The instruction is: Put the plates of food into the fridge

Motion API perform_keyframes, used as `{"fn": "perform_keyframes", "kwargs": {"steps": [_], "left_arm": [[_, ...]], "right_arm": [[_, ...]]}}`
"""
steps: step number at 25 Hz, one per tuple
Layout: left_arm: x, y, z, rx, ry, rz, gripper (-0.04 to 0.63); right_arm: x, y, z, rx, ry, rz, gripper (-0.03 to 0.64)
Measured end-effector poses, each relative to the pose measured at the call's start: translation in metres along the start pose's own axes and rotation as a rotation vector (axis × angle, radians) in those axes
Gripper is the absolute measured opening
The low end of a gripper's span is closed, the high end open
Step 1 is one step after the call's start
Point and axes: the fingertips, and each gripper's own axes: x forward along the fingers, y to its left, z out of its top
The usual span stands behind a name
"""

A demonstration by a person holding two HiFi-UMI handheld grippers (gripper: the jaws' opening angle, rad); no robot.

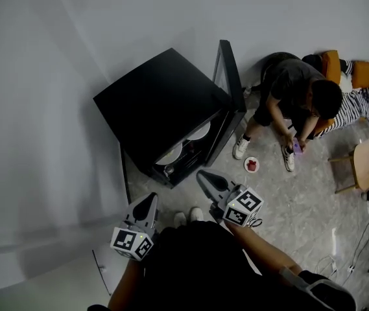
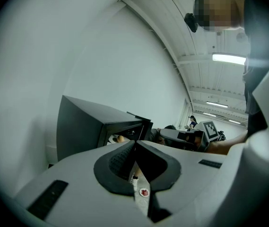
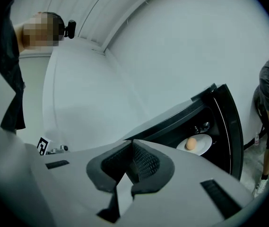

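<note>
Empty gripper point(image 3: 130, 144) closed — plate point(image 3: 203, 143) inside open fridge point(image 3: 174, 119).

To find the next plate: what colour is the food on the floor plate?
The food is red, on a white plate; head view shows it best.

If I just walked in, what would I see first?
Probably the small black fridge by the wall, its door wide open, white plates inside. Then the little plate of red food on the floor, beside a person sitting there. Near the bottom, the left gripper and right gripper point at the fridge, both shut and empty.
</note>
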Motion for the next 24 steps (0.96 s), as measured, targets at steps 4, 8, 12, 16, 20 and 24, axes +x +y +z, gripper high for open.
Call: {"fn": "perform_keyframes", "kwargs": {"steps": [4,8,12,16,20,24], "left_arm": [[-0.006,-0.002,-0.001,0.004,-0.008,-0.016,0.025],[-0.015,0.004,-0.002,-0.003,-0.013,-0.002,0.023],[-0.022,0.008,-0.005,-0.003,-0.012,-0.007,0.024],[-0.022,0.013,-0.010,0.003,-0.009,-0.026,0.025],[-0.024,0.012,-0.012,0.020,-0.005,-0.050,0.025],[-0.024,0.009,-0.005,0.036,0.003,-0.063,0.025]], "right_arm": [[-0.002,0.021,0.001,-0.062,0.006,0.016,0.031],[-0.003,0.040,-0.002,-0.085,0.010,0.027,0.032],[-0.003,0.057,-0.009,-0.144,0.028,0.040,0.032],[-0.001,0.064,-0.014,-0.192,0.051,0.030,0.032],[-0.002,0.066,-0.025,-0.200,0.099,0.002,0.032],[0.000,0.071,-0.022,-0.199,0.095,0.004,0.032]]}}
